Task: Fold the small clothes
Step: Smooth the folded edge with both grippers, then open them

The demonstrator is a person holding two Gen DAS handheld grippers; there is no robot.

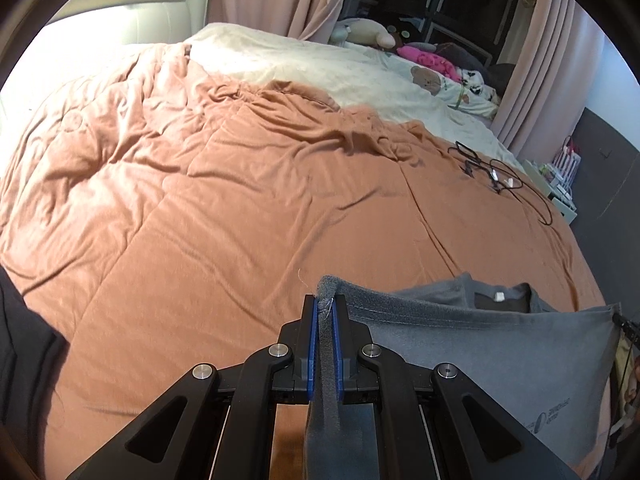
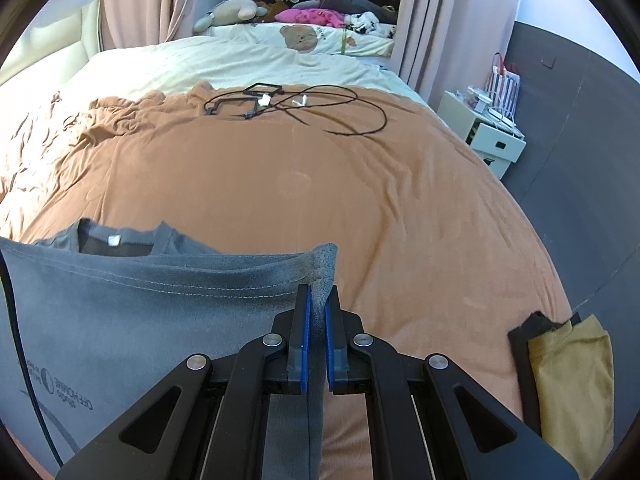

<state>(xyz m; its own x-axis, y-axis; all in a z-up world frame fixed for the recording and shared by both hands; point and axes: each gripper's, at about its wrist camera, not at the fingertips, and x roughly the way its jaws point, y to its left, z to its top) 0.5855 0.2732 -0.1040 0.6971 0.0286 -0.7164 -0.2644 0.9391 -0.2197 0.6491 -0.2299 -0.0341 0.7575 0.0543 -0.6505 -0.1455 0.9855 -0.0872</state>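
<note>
The grey shirt [image 1: 500, 360] hangs stretched over the bed [image 1: 220, 200], its hem pulled taut between the two tools, likely so it can be laid flat or doubled over cleanly. The left tool [image 1: 327, 308] is clamped on one hem corner, the right tool [image 2: 318, 300] on the other, each with cloth bunched between its pads. The collar [image 2: 116, 240] shows behind the hem. The shirt's lower part is cut off, and its print [image 2: 60, 396] is too blurred to read.
</note>
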